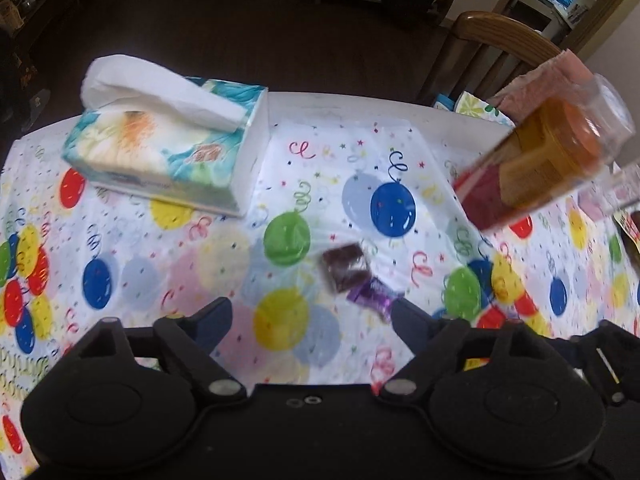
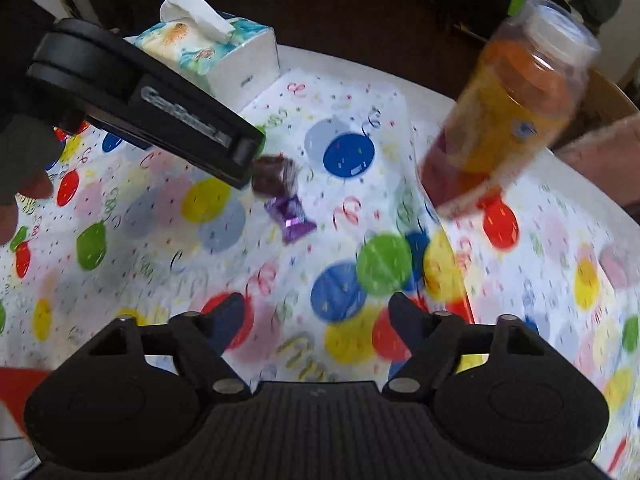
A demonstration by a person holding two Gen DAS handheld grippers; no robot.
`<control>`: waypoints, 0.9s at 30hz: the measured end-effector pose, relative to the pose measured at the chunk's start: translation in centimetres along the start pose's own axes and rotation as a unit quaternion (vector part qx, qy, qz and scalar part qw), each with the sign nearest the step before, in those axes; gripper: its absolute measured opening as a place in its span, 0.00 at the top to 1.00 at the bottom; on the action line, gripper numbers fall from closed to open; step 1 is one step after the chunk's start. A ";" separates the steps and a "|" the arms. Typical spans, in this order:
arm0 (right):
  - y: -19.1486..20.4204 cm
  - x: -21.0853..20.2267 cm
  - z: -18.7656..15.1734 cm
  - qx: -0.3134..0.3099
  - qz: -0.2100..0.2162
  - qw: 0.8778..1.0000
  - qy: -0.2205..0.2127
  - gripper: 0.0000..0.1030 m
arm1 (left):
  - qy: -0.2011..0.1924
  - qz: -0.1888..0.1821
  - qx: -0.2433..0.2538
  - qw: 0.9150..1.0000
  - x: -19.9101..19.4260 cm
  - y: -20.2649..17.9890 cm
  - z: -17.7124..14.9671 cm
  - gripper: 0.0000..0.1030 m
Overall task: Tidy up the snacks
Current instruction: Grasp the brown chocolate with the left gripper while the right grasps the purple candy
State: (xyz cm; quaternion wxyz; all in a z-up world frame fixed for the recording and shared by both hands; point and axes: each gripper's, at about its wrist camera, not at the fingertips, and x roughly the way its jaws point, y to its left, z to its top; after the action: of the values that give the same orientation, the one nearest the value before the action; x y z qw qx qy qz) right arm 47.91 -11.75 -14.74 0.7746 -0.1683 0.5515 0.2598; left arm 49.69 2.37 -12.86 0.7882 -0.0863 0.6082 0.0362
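Two wrapped candies lie side by side mid-table: a brown one (image 1: 346, 266) (image 2: 276, 174) and a purple foil one (image 1: 374, 294) (image 2: 292, 220). My left gripper (image 1: 310, 320) hangs open just short of them, nothing between its fingers; in the right wrist view the left gripper (image 2: 244, 156) comes in from the left with its tip next to the brown candy. My right gripper (image 2: 316, 316) is open and empty, nearer the table's front. A clear plastic jar (image 1: 548, 160) (image 2: 508, 108) with orange and yellow contents stands to the right, blurred.
A floral tissue box (image 1: 168, 148) (image 2: 216, 48) sits at the back left on the balloon-print tablecloth (image 1: 140, 280). A wooden chair (image 1: 492, 52) with a pink cloth (image 1: 536, 84) stands behind the far right edge. A gloved hand (image 2: 24, 152) holds the left gripper.
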 end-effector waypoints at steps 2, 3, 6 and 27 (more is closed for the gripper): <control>-0.1 0.9 0.7 -0.003 0.006 1.000 -0.006 0.32 | 0.008 -0.004 -0.004 1.000 1.1 -0.2 0.6 0.24; -0.2 1.4 1.1 -0.004 0.009 1.000 -0.007 0.37 | 0.011 -0.004 -0.007 1.000 1.6 -0.2 0.8 0.25; -0.1 2.7 1.8 -0.010 0.015 1.000 -0.010 0.45 | 0.020 -0.008 -0.012 1.000 3.1 -0.3 1.6 0.32; 2.8 7.0 3.3 -0.071 0.003 0.997 -0.039 0.74 | 0.036 -0.041 -0.034 0.998 6.9 -0.9 2.5 0.67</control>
State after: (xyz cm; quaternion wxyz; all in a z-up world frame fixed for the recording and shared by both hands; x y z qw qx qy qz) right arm 50.54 -6.17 -20.12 0.7809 -0.2108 0.5012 0.3074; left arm 53.95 1.62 -18.81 0.7634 -0.1394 0.6304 0.0213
